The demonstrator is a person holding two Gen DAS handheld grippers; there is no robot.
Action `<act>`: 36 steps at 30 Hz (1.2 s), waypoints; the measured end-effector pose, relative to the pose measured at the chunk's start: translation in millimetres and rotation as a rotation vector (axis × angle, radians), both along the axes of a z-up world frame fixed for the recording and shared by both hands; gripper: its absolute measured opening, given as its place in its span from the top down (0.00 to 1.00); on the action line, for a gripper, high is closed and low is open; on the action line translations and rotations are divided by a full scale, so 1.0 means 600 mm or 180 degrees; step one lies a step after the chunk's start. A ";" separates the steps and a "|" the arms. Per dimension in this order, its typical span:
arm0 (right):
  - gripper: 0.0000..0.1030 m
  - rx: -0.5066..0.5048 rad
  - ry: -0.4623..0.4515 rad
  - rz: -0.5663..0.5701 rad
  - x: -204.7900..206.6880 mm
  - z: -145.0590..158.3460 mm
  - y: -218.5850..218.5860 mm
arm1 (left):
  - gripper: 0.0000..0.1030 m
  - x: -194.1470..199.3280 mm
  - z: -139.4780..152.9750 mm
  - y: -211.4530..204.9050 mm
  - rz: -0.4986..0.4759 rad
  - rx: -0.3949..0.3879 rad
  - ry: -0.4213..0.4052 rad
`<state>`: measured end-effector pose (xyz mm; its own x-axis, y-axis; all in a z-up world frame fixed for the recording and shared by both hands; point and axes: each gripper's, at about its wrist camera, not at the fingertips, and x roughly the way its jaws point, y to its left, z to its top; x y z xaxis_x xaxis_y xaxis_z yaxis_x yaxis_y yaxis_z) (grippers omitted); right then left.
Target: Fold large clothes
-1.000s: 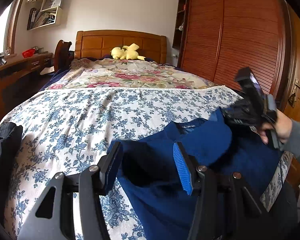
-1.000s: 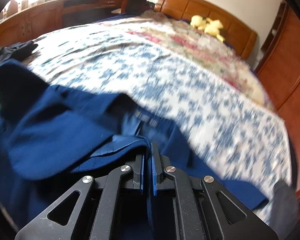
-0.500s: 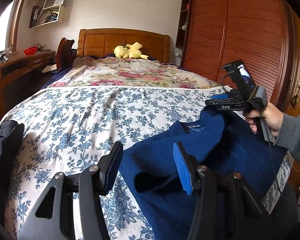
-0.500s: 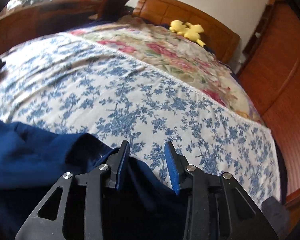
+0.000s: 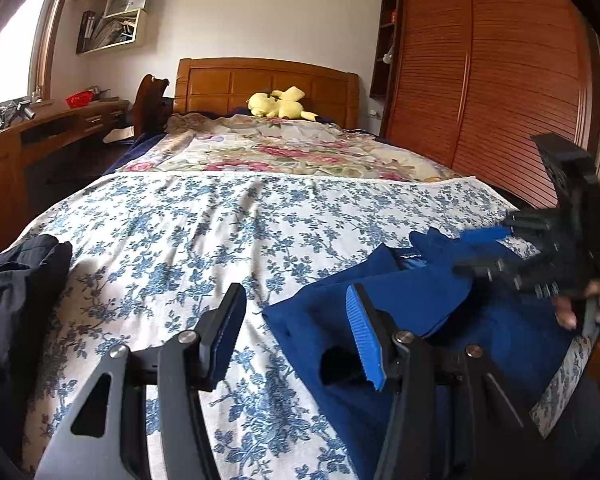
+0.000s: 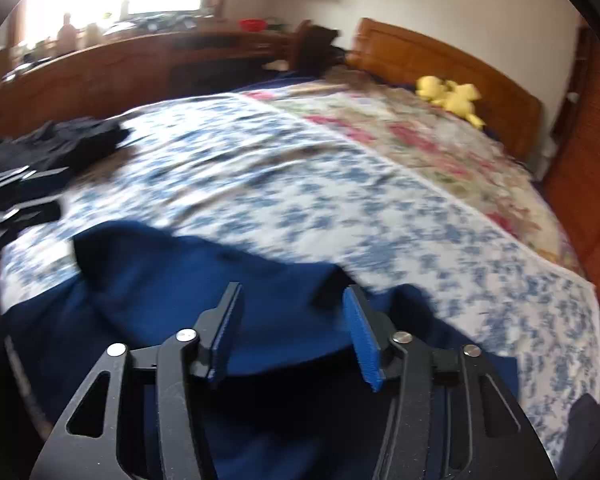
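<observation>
A dark blue sweater (image 5: pixel 400 300) lies folded over on the blue-flowered sheet (image 5: pixel 220 240) at the near right edge of the bed. My left gripper (image 5: pixel 294 296) hovers open over its left edge, pads touching nothing. My right gripper (image 6: pixel 294 292) is above the sweater (image 6: pixel 180 280) with its jaws opening and nothing pressed between them. In the left wrist view the right gripper (image 5: pixel 480 252) is blurred at the right, held by a hand (image 5: pixel 580 308). The left gripper (image 6: pixel 48 192) shows blurred at the left edge of the right wrist view.
A black garment (image 5: pixel 16 280) lies crumpled at the bed's left edge. A yellow plush toy (image 5: pixel 278 104) rests by the wooden headboard (image 5: pixel 260 80). A flowered quilt covers the far half. A wardrobe (image 5: pixel 500 80) stands right, a desk (image 5: pixel 40 132) left.
My right gripper let go of the sweater's fold and opened, then drew back toward the bed's near right edge. The fold now lies flat. The left gripper stayed open and barely moved.
</observation>
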<state>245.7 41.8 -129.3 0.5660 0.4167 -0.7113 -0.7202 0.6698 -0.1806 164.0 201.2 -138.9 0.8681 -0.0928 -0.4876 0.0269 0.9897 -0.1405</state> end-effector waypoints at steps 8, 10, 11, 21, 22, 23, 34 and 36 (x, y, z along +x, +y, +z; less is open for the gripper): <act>0.44 -0.0158 0.0238 0.0450 -0.071 -0.047 0.059 | 0.51 -0.010 -0.002 0.019 0.0079 -0.0044 -0.0016; 0.43 -0.0211 0.0253 0.0512 -0.081 -0.058 0.070 | 0.51 -0.013 -0.003 0.023 0.0093 -0.0050 -0.0012; 0.43 -0.0234 0.0265 0.0531 -0.083 -0.061 0.073 | 0.51 -0.014 -0.004 0.024 0.0096 -0.0050 -0.0011; 0.84 -0.0691 0.0135 0.0500 -0.030 -0.107 0.102 | 0.51 -0.022 -0.010 0.018 0.0042 -0.0017 0.0013; 0.97 -0.0686 0.0099 0.0514 -0.021 -0.103 0.105 | 0.51 -0.023 -0.010 0.017 0.0043 -0.0019 0.0009; 0.97 -0.0708 0.0045 0.0526 -0.007 -0.100 0.112 | 0.51 -0.023 -0.011 0.016 0.0038 -0.0024 0.0004; 0.97 -0.0557 -0.0145 0.0086 0.147 -0.073 0.155 | 0.50 -0.023 -0.011 0.010 -0.0019 -0.0006 0.0008; 0.97 -0.0554 -0.0167 0.0054 0.162 -0.070 0.161 | 0.51 -0.021 -0.009 0.007 -0.0036 -0.0014 0.0000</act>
